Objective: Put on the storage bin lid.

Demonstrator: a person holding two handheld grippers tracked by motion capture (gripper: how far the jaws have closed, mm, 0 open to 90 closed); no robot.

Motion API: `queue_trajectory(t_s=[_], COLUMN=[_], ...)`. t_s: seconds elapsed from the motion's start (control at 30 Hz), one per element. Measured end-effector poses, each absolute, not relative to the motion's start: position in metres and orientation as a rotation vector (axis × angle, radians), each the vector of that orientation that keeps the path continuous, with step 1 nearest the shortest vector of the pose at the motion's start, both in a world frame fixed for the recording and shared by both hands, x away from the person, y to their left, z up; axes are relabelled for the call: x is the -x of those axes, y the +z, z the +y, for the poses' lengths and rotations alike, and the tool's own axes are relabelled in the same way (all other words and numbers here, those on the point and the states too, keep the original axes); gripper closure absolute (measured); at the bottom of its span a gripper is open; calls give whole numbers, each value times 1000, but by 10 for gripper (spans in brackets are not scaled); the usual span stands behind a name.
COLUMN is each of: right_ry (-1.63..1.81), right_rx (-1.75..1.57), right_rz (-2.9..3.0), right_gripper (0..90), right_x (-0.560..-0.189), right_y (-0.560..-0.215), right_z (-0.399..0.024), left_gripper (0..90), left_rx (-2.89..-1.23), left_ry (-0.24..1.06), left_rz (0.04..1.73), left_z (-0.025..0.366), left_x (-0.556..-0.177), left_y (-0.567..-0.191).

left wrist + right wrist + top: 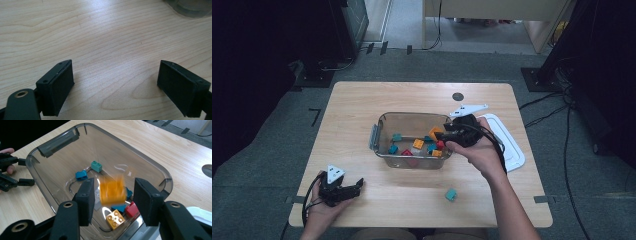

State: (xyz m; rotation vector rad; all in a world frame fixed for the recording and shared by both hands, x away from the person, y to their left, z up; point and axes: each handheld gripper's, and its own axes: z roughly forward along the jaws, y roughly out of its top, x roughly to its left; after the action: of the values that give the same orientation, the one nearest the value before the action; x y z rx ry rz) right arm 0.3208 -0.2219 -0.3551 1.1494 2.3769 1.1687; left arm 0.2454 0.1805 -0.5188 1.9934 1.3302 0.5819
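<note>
Step in hand, by my read: dropping blocks into the clear bin [384,120], one at a time.

Right gripper [113,192] sits over the bin's right end, angled down into it. Jaws are spread with a gap either side of the orange block [112,190], which is motion-blurred between them, so pads aren't pressing: released, block looks to be falling. It's inside the bin's rim, above the pile at that end: yellow block [115,218], red block [132,210], a couple of teal ones. Two more, a blue block [81,175] and a teal block [96,166], lie near the bin's middle.

Left gripper [115,85] is parked well left of the bin, near the table [362,100] edge, jaws wide apart, nothing between them, bare wood below.

One stray block [451,194] is still on the table, just in front of the bin's right corner. White lid [512,150] lies right of the bin.

To do this step well:
- keep jaws apart until the orange one clears the pads, don't re-pinch
- stay centred over the bin, not the rim, so it can't bounce out
- lift straight up before swinging out to the stray; jaws are close to the bin wall
- the stray is nearest the right hand, so no need for the left
</note>
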Motion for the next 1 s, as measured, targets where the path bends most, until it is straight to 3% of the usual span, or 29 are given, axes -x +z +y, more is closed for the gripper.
queue_trajectory(t_s=[0.37, 0.67, 1.0], right_ry=[1181, 1150, 1077], right_rx=[-1164, -1275, -1242], right_rz=[2330, 2259, 2326], right_gripper=[407, 189, 132], right_x=[-303, -274, -250], right_y=[-354, -379, -419], right_z=[-248, -287, -291], left_gripper=[135, 135, 135], left_rx=[-1993, -1992, -1994], left_ry=[580, 581, 581], left_rz=[1331, 1332, 1331], left_z=[180, 180, 180], left_x=[-245, -245, -245], left_y=[-519, -519, -519])
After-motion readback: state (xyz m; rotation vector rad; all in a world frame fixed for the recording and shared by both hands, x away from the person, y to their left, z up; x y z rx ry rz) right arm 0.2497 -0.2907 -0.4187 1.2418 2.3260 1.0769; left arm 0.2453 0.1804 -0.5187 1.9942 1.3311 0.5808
